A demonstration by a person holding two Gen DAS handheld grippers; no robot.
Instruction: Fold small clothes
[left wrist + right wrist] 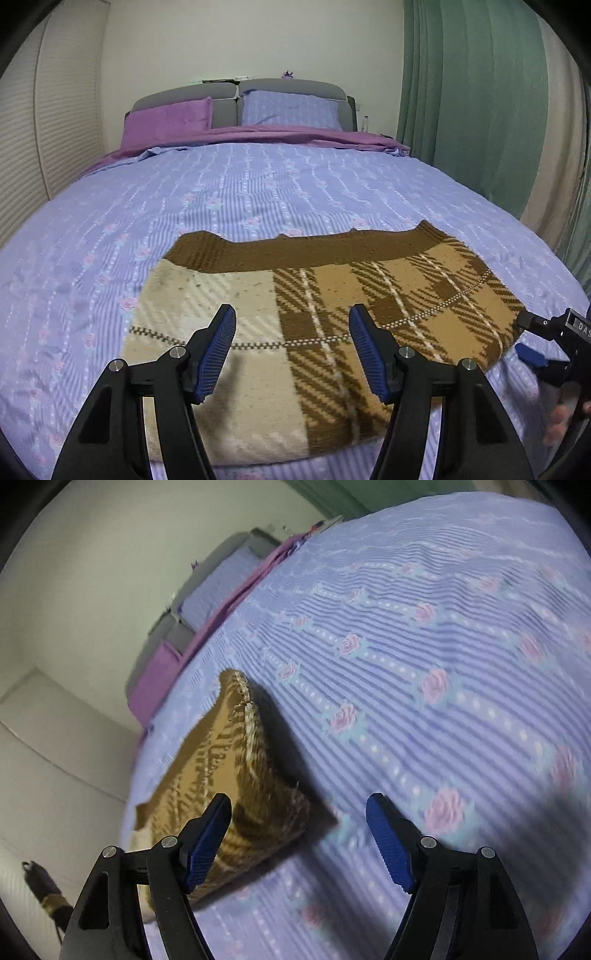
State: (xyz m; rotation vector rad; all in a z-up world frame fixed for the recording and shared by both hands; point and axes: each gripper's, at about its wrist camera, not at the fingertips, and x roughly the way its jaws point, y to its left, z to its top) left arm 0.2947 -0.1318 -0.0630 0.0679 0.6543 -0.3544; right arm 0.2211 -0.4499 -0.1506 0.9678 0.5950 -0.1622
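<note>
A: Two grippers, both spread wide, holding nothing. Where is the garment?

B: The plaid knit garment [321,325] lies flat on the bedspread [258,192], ready for folding. The left gripper [291,354] hovers above it; the right gripper [299,838] sits beside its edge.

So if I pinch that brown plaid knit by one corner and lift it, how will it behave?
The plaid knit will probably droop and hang floppy: it lies limp, following the bedspread. It looks thick, with a raised folded edge in the right wrist view, so likely somewhat weighty for its size. The fuzzy weave should grip well, not slip.
</note>
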